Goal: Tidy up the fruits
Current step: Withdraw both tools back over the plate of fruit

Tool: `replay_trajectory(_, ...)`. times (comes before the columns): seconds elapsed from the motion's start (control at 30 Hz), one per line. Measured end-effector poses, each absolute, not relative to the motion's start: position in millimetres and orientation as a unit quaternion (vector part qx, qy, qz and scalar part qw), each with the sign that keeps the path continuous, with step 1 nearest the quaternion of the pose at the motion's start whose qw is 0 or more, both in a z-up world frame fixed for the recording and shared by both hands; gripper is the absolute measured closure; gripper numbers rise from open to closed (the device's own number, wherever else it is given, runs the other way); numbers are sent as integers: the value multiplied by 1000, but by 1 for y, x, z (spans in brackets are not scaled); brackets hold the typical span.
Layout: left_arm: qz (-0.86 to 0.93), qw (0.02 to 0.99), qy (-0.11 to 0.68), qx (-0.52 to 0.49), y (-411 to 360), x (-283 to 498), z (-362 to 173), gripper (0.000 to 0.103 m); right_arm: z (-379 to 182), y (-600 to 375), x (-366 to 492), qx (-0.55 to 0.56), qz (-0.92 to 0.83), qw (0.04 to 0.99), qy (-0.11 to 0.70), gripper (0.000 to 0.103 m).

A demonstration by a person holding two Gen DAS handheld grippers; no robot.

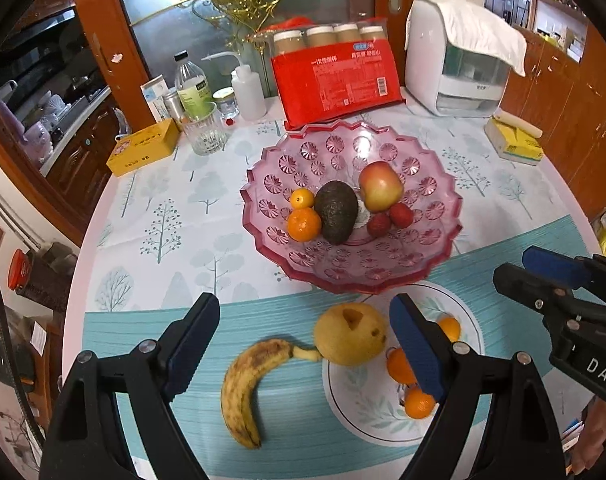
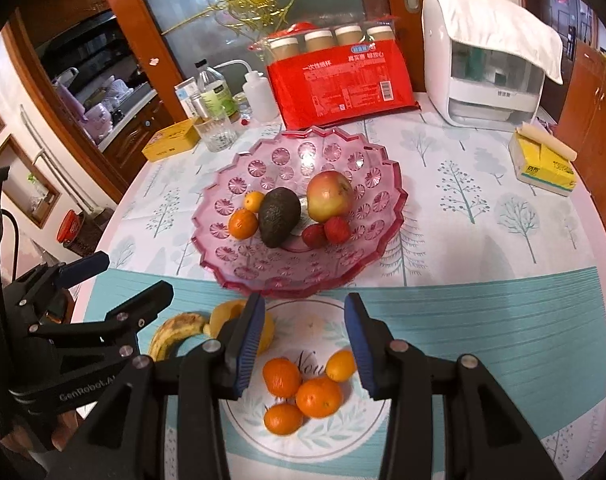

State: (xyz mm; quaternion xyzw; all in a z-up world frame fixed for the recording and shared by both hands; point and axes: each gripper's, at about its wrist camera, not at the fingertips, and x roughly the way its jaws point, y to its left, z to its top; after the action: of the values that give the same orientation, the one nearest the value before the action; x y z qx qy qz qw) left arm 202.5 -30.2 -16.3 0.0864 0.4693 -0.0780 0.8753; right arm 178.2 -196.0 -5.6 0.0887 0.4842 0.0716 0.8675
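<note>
A pink glass fruit bowl holds an avocado, an apple, two small oranges and two red berries. In front of it a white plate carries several small oranges. A yellow pear rests at the plate's left rim and a spotted banana lies left of it. My left gripper is open above the pear and banana. My right gripper is open above the plate's oranges.
At the table's back stand a red pack of cups, a white appliance, bottles, a glass, a yellow box and a tissue pack. Wooden cabinets surround the table.
</note>
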Motion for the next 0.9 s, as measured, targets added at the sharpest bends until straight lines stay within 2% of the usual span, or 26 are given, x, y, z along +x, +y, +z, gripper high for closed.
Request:
replay_trajectory(0.5,-79,890,446,57,-40,141,-19,17,-16,-209,124,55,79,872,480,61)
replay_trajectory(0.9,-110,859,495,67,-66,118,-90,17,-61,-225,103,62,67,853,514,61)
